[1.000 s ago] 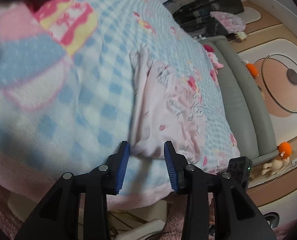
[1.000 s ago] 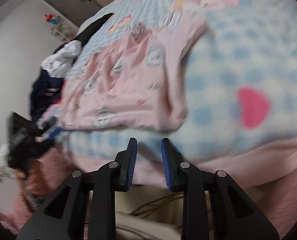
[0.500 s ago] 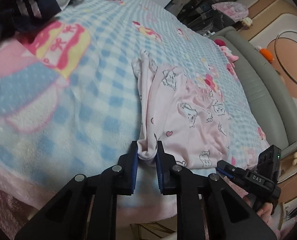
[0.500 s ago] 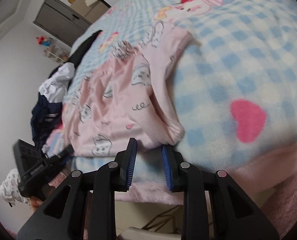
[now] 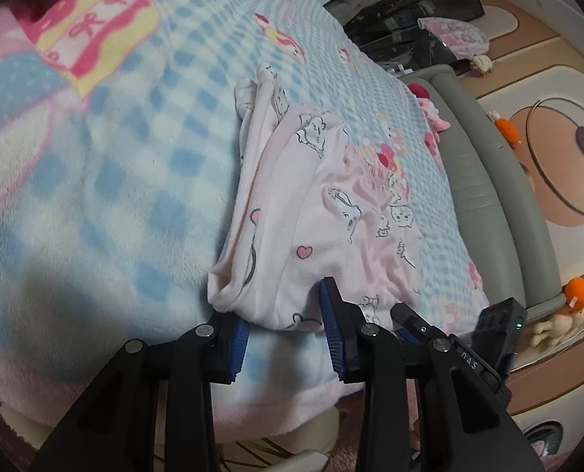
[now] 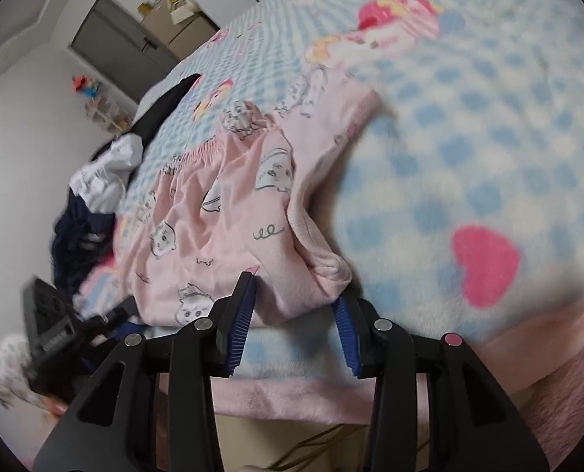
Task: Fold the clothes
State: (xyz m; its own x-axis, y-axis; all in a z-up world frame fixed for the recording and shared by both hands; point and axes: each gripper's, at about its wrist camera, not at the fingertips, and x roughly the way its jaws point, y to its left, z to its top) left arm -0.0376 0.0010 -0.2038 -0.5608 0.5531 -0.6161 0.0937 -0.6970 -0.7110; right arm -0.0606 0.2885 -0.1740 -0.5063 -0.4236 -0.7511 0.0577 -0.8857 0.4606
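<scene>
1. The pink garment (image 5: pixel 323 212) is laid folded on the checked blanket (image 5: pixel 142 165), near the bed's front edge.
2. The left gripper (image 5: pixel 284 328) has just been opened; its hem is seen between the spread jaws, unpressed, so it is released.
3. The right gripper (image 6: pixel 296 314) has likewise just been opened; the garment's (image 6: pixel 229 216) folded corner lies between its jaws, ungripped.
4. Dark clothes (image 6: pixel 83 228) are piled further left.
</scene>
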